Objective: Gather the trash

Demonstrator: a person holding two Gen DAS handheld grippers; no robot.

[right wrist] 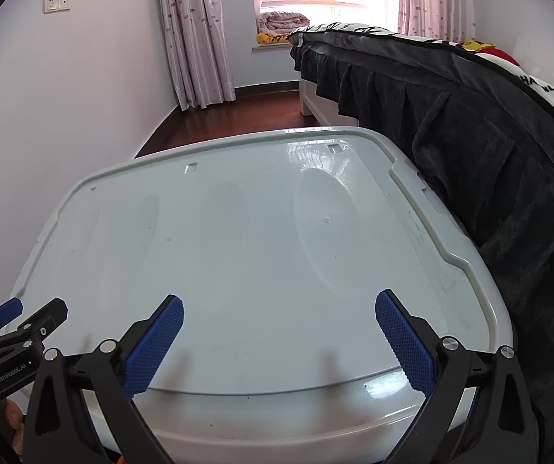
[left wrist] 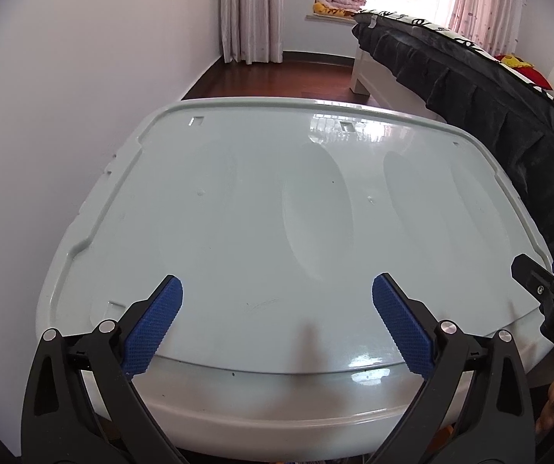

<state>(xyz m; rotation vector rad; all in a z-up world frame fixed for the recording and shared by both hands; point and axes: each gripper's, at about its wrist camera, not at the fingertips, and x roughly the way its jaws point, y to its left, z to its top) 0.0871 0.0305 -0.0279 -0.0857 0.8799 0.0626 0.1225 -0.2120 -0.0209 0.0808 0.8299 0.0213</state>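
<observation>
From the left wrist, the left gripper (left wrist: 277, 323) hangs spread over a pale plastic bin lid (left wrist: 238, 212) beside the bed (left wrist: 470, 89); from the right wrist, the right gripper (right wrist: 279, 342) hangs likewise spread, the neighbouring gripper reading "GenRobot.AI", no trash visible.

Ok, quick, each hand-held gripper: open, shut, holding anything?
Left hand-held gripper: open, empty, over the lid.
Right hand-held gripper: open, empty, over the same lid.

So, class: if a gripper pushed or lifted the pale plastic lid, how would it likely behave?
The lid looks glossy, with window glare on it, so pads would probably slip. It is broad and thin-looking, so likely light but flexing if lifted by one edge. Its raised rim might give the best grip.
</observation>
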